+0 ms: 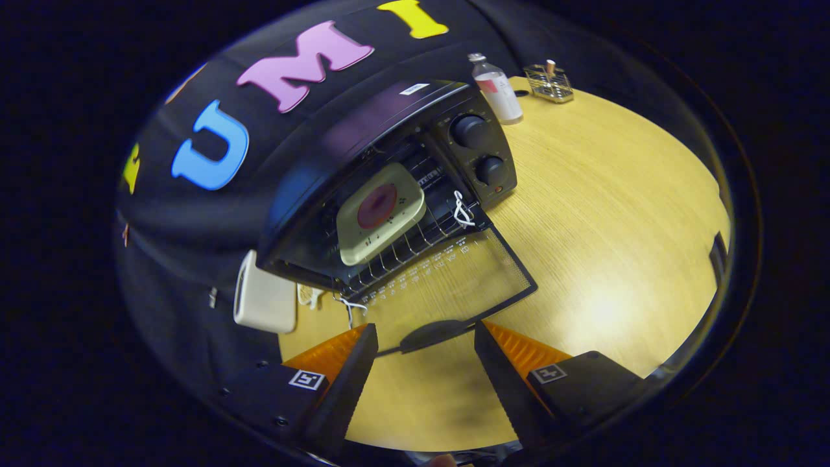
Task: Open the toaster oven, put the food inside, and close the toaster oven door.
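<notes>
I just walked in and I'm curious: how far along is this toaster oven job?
Mostly done. The toaster oven door is folded down open, and the plate of food already sits on the rack inside. The gripper is open, fingers either side of the door handle. Left: closing the door.

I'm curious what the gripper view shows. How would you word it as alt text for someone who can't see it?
A black toaster oven stands on a round wooden table with its glass door folded down, and a pale square plate of dark red food sits on the wire rack inside. The open gripper has its fingers spread either side of the door's black handle, not touching it.
</notes>
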A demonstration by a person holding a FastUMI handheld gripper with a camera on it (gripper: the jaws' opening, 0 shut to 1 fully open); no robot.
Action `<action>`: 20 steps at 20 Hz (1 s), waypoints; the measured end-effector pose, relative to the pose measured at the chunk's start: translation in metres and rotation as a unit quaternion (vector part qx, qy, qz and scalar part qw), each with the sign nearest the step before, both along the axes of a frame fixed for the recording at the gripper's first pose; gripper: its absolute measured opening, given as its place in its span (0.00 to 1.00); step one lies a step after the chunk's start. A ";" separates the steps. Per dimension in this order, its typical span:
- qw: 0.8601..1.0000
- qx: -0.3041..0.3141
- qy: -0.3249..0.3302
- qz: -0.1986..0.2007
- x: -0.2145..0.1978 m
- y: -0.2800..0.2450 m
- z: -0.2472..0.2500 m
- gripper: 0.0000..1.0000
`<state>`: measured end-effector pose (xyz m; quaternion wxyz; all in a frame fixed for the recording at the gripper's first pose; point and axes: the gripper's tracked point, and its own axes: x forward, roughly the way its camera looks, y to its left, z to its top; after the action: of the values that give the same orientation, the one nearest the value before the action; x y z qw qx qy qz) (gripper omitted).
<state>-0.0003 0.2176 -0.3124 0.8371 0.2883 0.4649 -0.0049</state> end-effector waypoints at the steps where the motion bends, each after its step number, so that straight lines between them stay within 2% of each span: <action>1: 1.000 -0.015 0.006 0.014 -0.006 0.002 -0.007 0.99; 6: 0.994 -0.068 0.051 0.074 -0.028 0.014 -0.050 0.99; 11: 0.988 -0.089 0.068 0.108 -0.025 0.030 -0.073 0.99; 20: 0.987 -0.096 0.053 0.115 -0.001 0.040 -0.078 0.99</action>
<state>-0.0015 0.2576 -0.3903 0.8304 0.1504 0.5356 0.0313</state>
